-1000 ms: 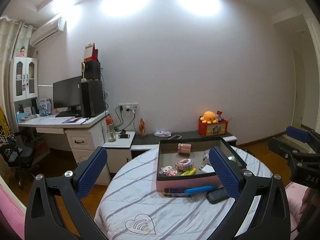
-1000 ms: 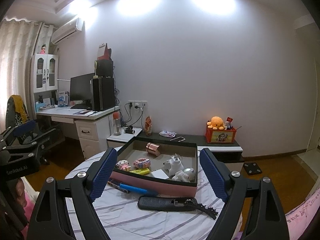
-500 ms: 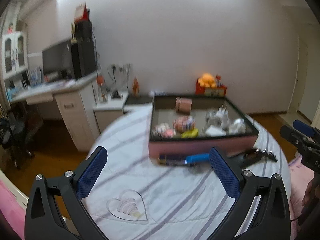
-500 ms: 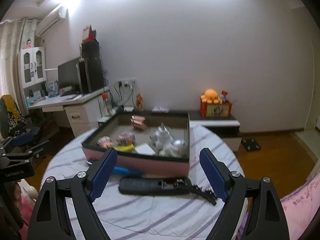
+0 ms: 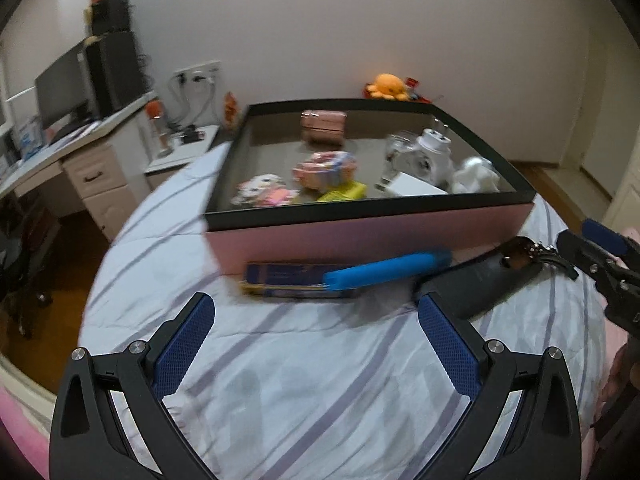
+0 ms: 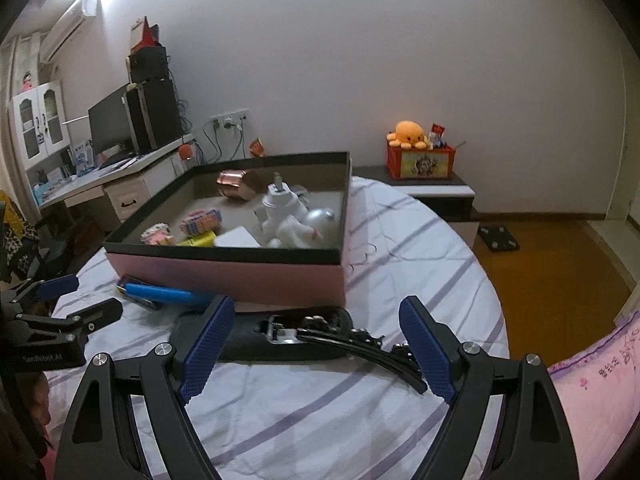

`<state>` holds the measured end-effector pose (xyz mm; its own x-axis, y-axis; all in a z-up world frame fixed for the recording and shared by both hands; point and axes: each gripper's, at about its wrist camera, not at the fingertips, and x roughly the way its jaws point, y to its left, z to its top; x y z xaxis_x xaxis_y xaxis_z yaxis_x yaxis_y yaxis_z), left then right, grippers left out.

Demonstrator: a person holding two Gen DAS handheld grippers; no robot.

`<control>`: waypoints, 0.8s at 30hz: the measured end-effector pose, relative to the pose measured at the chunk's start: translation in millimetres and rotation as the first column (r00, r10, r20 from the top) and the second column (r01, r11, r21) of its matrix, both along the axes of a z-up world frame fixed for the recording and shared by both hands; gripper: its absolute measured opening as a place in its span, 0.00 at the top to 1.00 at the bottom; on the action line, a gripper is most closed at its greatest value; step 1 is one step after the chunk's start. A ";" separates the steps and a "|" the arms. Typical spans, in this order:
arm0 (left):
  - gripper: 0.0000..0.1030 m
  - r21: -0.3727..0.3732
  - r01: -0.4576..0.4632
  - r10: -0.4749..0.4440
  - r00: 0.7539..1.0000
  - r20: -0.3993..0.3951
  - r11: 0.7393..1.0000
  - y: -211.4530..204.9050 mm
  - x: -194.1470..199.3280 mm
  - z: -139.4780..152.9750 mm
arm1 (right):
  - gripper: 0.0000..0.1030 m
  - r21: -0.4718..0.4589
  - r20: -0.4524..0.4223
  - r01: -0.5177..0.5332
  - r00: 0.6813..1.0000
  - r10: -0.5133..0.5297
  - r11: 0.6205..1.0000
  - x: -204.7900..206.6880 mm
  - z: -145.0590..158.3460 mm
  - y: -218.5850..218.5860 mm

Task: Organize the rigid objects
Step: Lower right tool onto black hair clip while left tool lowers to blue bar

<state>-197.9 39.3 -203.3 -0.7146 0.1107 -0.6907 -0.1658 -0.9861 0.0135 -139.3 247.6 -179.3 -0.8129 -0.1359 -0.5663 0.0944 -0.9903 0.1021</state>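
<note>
A pink box with a black rim stands on a round table with a striped cloth and holds several small items. In front of it lie a blue stick-shaped object on a dark blue flat box, a black case and a black hair clip. My left gripper is open and empty, just before the blue object. My right gripper is open and empty over the case and clip.
A desk with a monitor and drawers stands at the left. A low shelf with an orange plush on a red box is behind the table. Wooden floor lies to the right.
Both grippers have tilted down and moved closer to the table. The box and the items in front of it now fill more of each view. Both stay open.
</note>
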 end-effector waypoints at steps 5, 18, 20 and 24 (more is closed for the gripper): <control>0.00 0.001 0.009 -0.009 0.999 0.034 1.000 9.7 -12.1 -7.1 | 0.17 0.001 0.051 0.005 0.999 -0.005 1.000 -8.9 -12.5 6.4; 0.00 -0.011 0.012 -0.011 0.998 0.059 1.000 -1.4 -5.5 -6.8 | 0.17 -0.046 0.173 -0.081 0.981 0.088 0.996 -41.6 -28.1 11.9; 0.00 -0.016 0.014 -0.013 0.998 0.057 1.000 -2.2 -4.4 -6.6 | 0.17 -0.038 0.176 -0.094 0.979 0.099 0.995 -39.7 -27.9 11.6; 0.00 -0.005 0.029 -0.029 0.998 0.051 1.000 -1.5 0.7 -4.2 | 0.17 -0.005 0.185 -0.114 0.976 0.113 0.994 -33.6 -24.9 19.4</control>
<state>-197.2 37.8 -207.5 -0.6748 0.1273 -0.7269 -0.1953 -0.9807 0.0096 -172.9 267.0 -204.3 -0.6737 -0.2174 -0.7063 0.1858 -0.9749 0.1228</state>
